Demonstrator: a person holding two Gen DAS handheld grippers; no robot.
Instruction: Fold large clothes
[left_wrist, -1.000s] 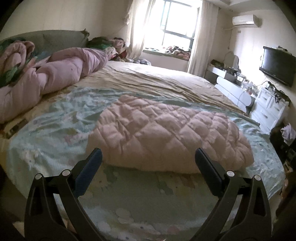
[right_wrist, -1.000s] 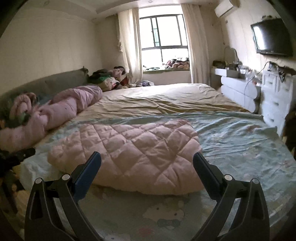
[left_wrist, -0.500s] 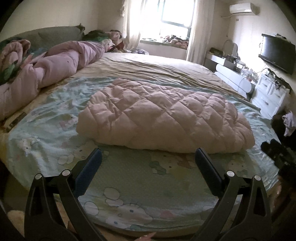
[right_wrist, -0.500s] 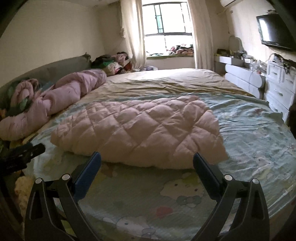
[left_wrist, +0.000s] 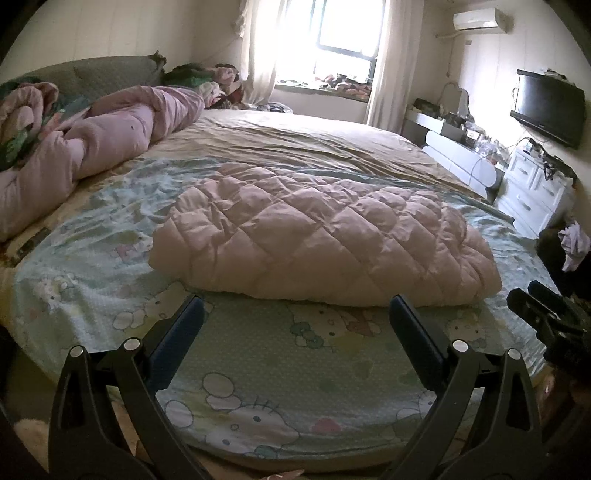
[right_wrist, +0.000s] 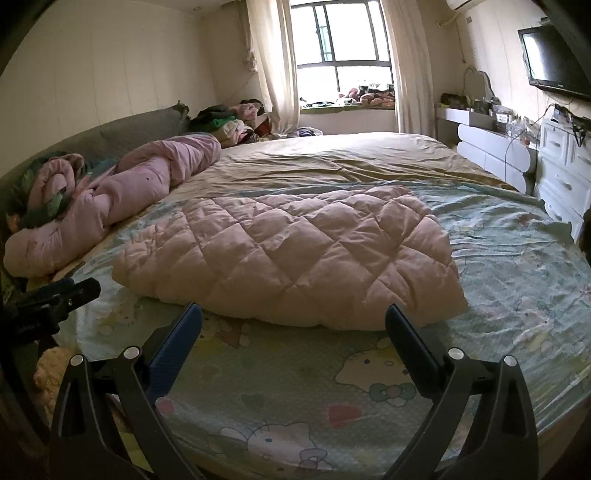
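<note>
Pink quilted coat (left_wrist: 325, 236) lies folded near the bed (left_wrist: 295, 369) front edge — both claws, left claw (left_wrist: 295, 314) and right claw (right_wrist: 293, 319), hang wide and hold nothing, clear of it.

Quilted garment (left_wrist: 325, 236) — pale pink, diamond-stitched. Sheet (left_wrist: 280, 373) at lower frame — mint green, cartoon-cat print. Bedspread (left_wrist: 295, 144) beyond: tan. Rolled duvet (left_wrist: 110, 136), upper left: lilac-pink.

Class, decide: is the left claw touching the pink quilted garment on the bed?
Apart. The right wrist view shows the left claw hanging off the garment, with printed sheet between them.
</note>
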